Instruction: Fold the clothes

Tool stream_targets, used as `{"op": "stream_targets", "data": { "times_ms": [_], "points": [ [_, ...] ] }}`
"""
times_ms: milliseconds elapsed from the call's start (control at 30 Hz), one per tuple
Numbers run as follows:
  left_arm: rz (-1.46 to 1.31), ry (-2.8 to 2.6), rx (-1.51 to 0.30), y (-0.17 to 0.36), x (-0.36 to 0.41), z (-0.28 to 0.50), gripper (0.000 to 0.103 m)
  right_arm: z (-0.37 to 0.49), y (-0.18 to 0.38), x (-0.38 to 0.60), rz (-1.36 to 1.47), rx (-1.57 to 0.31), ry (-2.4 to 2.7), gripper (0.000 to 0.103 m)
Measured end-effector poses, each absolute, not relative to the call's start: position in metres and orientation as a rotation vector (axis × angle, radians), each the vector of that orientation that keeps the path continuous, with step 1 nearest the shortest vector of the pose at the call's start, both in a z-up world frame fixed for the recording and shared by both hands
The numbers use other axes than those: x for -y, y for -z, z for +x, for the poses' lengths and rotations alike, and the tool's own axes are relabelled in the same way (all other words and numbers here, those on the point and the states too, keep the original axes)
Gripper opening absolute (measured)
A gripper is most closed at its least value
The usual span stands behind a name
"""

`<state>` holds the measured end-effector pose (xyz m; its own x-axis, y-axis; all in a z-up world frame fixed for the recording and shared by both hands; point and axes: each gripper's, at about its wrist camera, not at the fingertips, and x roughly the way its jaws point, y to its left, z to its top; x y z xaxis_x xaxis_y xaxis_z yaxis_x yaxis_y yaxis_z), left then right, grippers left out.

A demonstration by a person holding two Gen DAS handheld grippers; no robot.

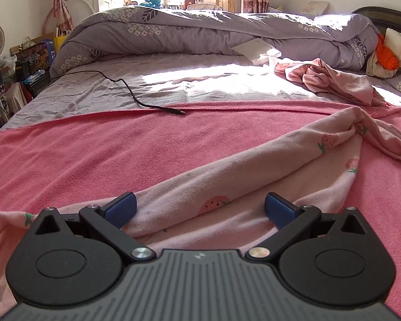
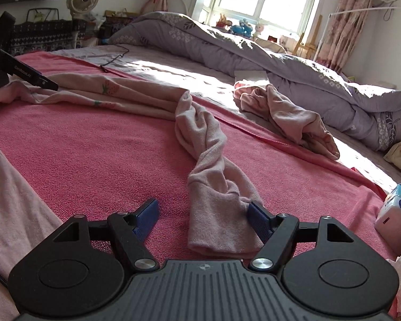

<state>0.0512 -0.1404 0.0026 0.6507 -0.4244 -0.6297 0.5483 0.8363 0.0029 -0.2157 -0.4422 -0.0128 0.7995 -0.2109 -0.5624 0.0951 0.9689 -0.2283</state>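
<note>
A pale pink strawberry-print garment (image 1: pixel 254 171) lies rumpled on a pink towel (image 1: pixel 120 147) on the bed. My left gripper (image 1: pixel 200 208) is open, its blue pads on either side of a fold of the garment. In the right wrist view the garment (image 2: pixel 115 91) stretches across the towel (image 2: pixel 93 147), and its twisted sleeve (image 2: pixel 208 160) runs toward my right gripper (image 2: pixel 203 216). That gripper is open, with the sleeve cuff (image 2: pixel 216 230) lying between the pads. The left gripper shows as a black shape (image 2: pixel 26 72) at the far left.
A second pink garment (image 1: pixel 331 80) (image 2: pixel 288 115) lies crumpled beyond the towel. A black cable (image 1: pixel 136 99) crosses the grey sheet. A rolled grey quilt (image 1: pixel 200 32) fills the back of the bed. A tissue pack (image 2: pixel 393 211) sits at the right edge.
</note>
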Motion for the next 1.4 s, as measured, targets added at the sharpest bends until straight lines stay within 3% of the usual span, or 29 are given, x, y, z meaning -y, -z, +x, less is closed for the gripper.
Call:
{"op": "stream_targets", "data": {
  "times_ms": [167, 233, 300, 400, 633, 733, 833, 900, 1000, 1233, 1400],
  "points": [
    [0.264, 0.525, -0.666, 0.001, 0.15, 0.051, 0.103, -0.211, 0.009, 0.456, -0.1, -0.665, 0.139, 0.068],
    [0.273, 0.517, -0.672, 0.0, 0.152, 0.05, 0.103, -0.204, 0.0, 0.463, -0.034, -0.718, 0.167, 0.056],
    [0.286, 0.48, -0.69, -0.005, 0.155, 0.049, 0.103, -0.198, -0.017, 0.475, 0.061, -0.776, 0.208, 0.016],
    [0.304, 0.409, -0.752, -0.03, 0.165, 0.038, 0.093, -0.194, -0.06, 0.509, 0.316, -0.811, 0.219, 0.015],
    [0.199, 0.42, -0.906, -0.127, 0.186, -0.033, 0.096, -0.204, -0.136, 0.63, 1.12, -0.787, 0.126, 0.015],
    [0.142, 0.321, -1.031, -0.148, 0.18, -0.066, 0.096, -0.203, -0.109, 0.69, 1.407, -0.783, 0.16, 0.017],
    [0.11, 0.207, -1.115, -0.161, 0.176, -0.091, 0.097, -0.199, -0.067, 0.75, 1.565, -0.795, 0.257, 0.029],
    [0.093, 0.144, -1.14, -0.167, 0.178, -0.098, 0.097, -0.188, -0.049, 0.766, 1.401, -0.879, 0.399, 0.057],
    [0.116, 0.105, -1.129, -0.171, 0.185, -0.101, 0.097, -0.169, -0.047, 0.755, 0.956, -1.019, 0.527, 0.057],
    [0.339, 0.215, -1.047, -0.125, 0.227, -0.077, 0.098, -0.142, -0.058, 0.561, -0.142, -1.022, 0.022, 0.056],
    [0.817, 0.624, -0.841, -0.077, 0.279, -0.071, 0.097, -0.131, -0.028, 0.468, -0.64, -0.975, -0.272, 0.056]
  ]
}}
